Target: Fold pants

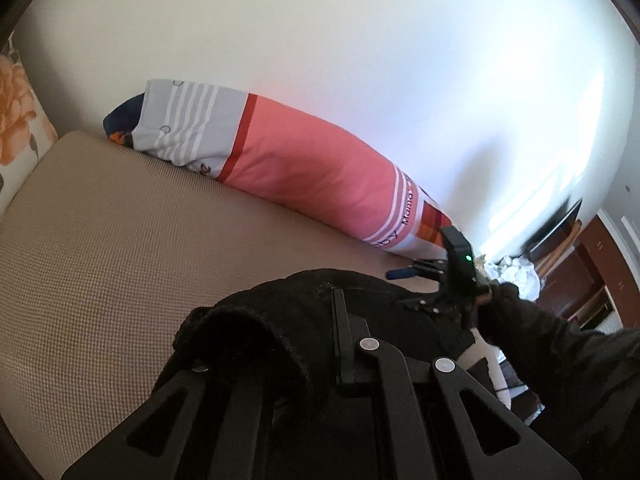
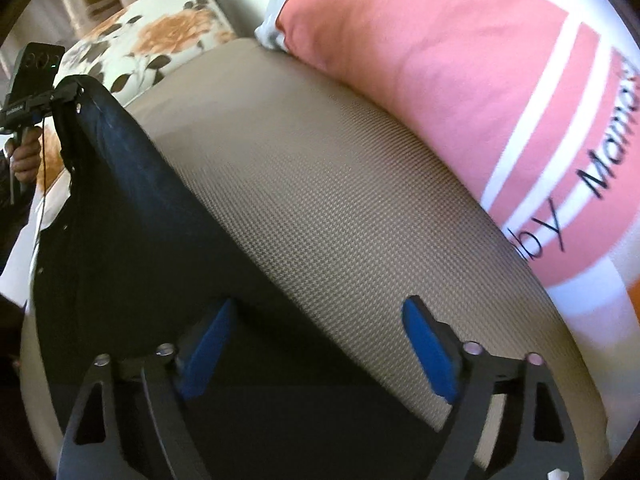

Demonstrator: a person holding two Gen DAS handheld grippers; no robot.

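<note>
Black lettering runs along the long pink-and-white striped pillow (image 2: 460, 92) in the right wrist view: "Mama" reads clearly on the white band, its end cut off by the frame edge, and below it the tail of a word, "by". Over in the left wrist view, the same pillow (image 1: 304, 160) shows "Mama" again, small, with "by" beneath. Nothing else is readable.

Bare beige mattress (image 2: 320, 184) lies open between the dark pants (image 2: 132, 216) and the long pink pillow (image 1: 304, 160) along the white wall (image 1: 360, 40), while a floral cushion (image 2: 160, 32) blocks the far end.
</note>
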